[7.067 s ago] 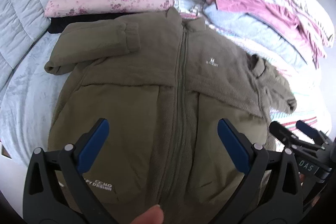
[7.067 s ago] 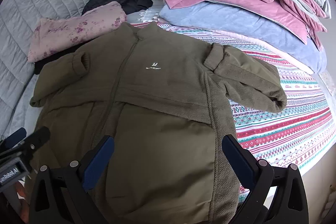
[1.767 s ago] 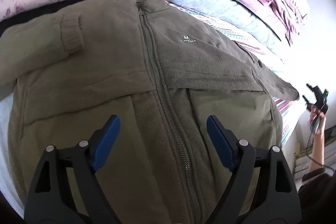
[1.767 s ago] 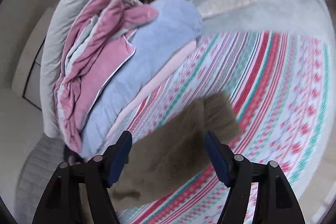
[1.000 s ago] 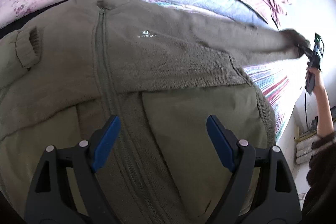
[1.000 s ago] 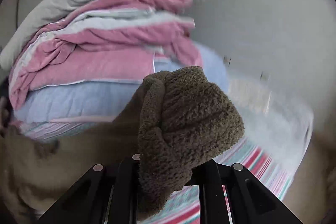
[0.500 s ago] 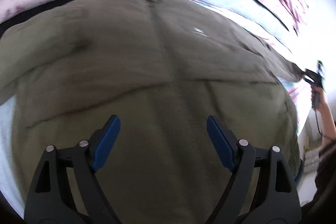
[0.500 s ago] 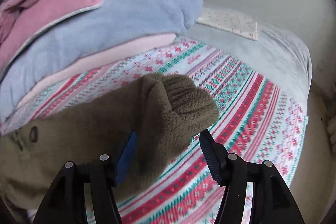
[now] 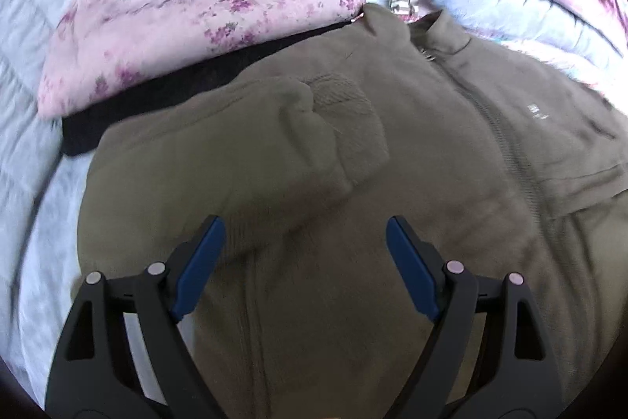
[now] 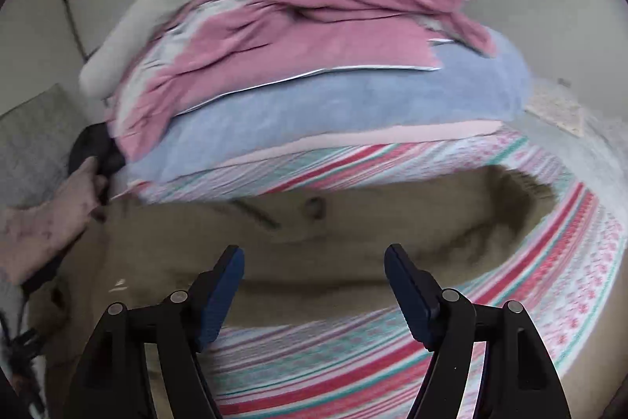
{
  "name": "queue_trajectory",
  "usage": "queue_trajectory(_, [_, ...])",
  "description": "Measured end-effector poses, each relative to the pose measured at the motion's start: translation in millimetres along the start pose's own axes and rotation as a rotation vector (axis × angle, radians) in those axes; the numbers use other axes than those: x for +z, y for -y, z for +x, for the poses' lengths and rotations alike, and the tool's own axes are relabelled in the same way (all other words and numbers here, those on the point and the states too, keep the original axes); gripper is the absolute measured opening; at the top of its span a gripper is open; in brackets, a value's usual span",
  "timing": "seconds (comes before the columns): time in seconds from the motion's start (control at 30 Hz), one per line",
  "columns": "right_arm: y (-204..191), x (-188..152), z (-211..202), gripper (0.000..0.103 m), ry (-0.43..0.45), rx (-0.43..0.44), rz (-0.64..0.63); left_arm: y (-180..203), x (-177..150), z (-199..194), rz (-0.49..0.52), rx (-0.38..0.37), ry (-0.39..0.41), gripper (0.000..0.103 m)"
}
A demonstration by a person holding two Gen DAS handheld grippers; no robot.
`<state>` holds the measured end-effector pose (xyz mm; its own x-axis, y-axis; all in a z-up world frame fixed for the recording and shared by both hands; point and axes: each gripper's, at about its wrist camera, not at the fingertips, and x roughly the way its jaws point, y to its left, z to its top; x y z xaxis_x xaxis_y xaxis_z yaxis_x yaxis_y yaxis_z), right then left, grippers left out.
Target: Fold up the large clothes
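Jacket (image 9: 412,183): flat on the bed (image 9: 35,152), below my fingers.
Folded blanket (image 9: 188,26): behind the jacket, left.
Bedding stack (image 10: 314,65): behind the jacket, right.
Sleeve (image 10: 490,218): stretched rightward over the sheet (image 10: 392,352).

jacket (image 9: 353,183) hem cut off, sleeve (image 10: 451,214) blurred, logo illegible

Left gripper (image 9: 300,242): your jaws stand wide, nothing between them.
Right gripper (image 10: 314,271): your jaws are opening, empty.
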<state>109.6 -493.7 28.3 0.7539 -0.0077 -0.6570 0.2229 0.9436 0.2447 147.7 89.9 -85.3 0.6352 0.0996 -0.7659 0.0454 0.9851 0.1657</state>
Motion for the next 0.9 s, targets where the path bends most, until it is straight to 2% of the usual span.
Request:
queue_trajectory(0.07, [-26.9,-14.0,6.2,0.076,-0.026,0.060,0.001,2.5,4.7,15.7,0.030,0.026,0.002,0.084])
queue_trajectory(0.17, [-55.6,-35.8,17.2,0.076,-0.070,0.105,-0.021,3.2,8.8,31.4,0.059,0.089,0.012,0.084])
queue_trajectory(0.23, [-74.4,-48.1,26.1,0.076,-0.108,0.123,-0.054,1.6,11.2,38.1,0.060,0.101,0.007,0.084])
queue_trajectory(0.27, [-84.6,-54.3,31.4,0.076,-0.133,0.129,-0.076,0.7,12.2,38.5,0.057,0.090,0.010,0.076])
queue_trajectory(0.37, [-103.8,-66.3,41.7,0.076,-0.174,0.129,-0.133,-2.9,17.2,29.8,0.069,0.093,0.029,0.035])
queue_trajectory(0.4, [-107.0,-66.9,43.3,0.076,-0.179,0.128,-0.143,-4.4,18.4,26.2,0.069,0.098,0.035,0.026])
queue_trajectory(0.47, [-110.2,-70.4,45.7,0.076,-0.186,0.128,-0.150,-15.0,22.9,11.4,0.047,0.104,0.062,0.019])
queue_trajectory(0.6, [-109.5,-71.7,48.8,0.076,-0.196,0.134,-0.132,-56.7,29.9,-36.5,-0.041,0.144,0.147,0.018])
queue_trajectory(0.73, [-107.1,-71.9,48.4,0.076,-0.205,0.132,-0.133,-124.0,28.5,-92.5,-0.142,0.282,0.241,0.018])
queue_trajectory(0.9, [-107.6,-72.5,48.6,0.076,-0.205,0.136,-0.138,-225.8,8.2,-136.2,-0.334,0.413,0.237,0.018])
